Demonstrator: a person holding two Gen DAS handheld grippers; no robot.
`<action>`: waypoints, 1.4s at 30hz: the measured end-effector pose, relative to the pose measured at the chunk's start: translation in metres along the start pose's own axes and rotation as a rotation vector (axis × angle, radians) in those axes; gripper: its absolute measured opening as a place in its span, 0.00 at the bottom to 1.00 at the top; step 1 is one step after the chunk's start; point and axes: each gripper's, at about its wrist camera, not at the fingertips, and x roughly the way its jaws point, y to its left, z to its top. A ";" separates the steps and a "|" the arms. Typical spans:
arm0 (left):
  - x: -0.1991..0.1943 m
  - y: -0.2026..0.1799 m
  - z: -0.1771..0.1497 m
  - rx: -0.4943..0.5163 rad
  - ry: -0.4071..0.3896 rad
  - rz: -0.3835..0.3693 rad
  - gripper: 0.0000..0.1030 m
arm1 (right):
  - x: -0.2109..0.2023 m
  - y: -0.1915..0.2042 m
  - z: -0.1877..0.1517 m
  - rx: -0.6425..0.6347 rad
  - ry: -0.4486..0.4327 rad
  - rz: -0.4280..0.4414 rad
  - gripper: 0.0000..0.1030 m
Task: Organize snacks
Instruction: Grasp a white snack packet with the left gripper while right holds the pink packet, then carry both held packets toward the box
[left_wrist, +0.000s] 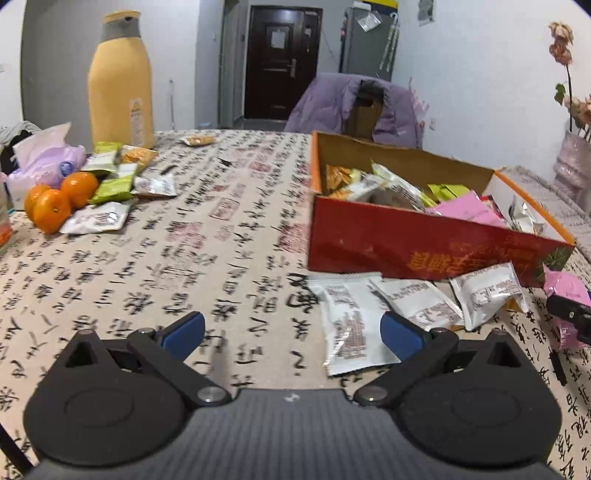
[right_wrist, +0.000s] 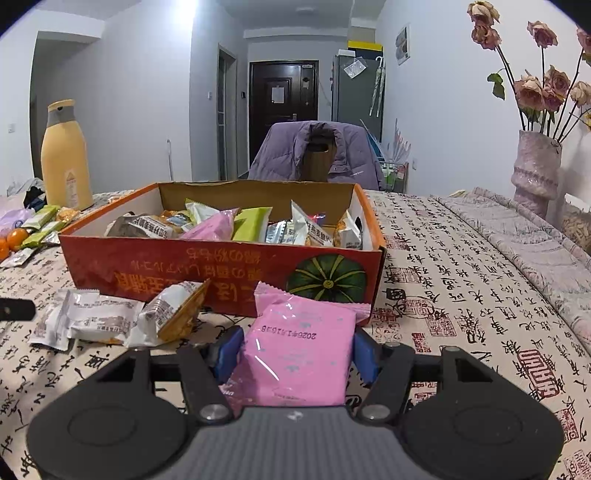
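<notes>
The right gripper (right_wrist: 295, 347) is clamping a pink snack packet (right_wrist: 295, 354) between its blue pads (right_wrist: 364, 356), holding it just in front of the red cardboard box (right_wrist: 155, 266) that is sitting filled with assorted snacks.

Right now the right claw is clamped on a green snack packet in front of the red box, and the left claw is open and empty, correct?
One detail is wrong: the packet is pink, not green. The right wrist view shows the right claw clamped on a pink snack packet in front of the red box. The left claw is open and empty, as you said.
</notes>
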 end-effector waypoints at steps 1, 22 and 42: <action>0.002 -0.004 0.000 0.008 0.005 0.001 1.00 | 0.000 -0.001 0.000 0.003 -0.002 0.002 0.60; 0.034 -0.042 0.010 0.049 0.055 0.037 0.43 | -0.004 -0.003 -0.001 0.019 -0.023 0.039 0.60; -0.009 -0.039 0.011 0.042 -0.080 0.000 0.40 | -0.021 0.003 0.000 -0.014 -0.109 0.033 0.60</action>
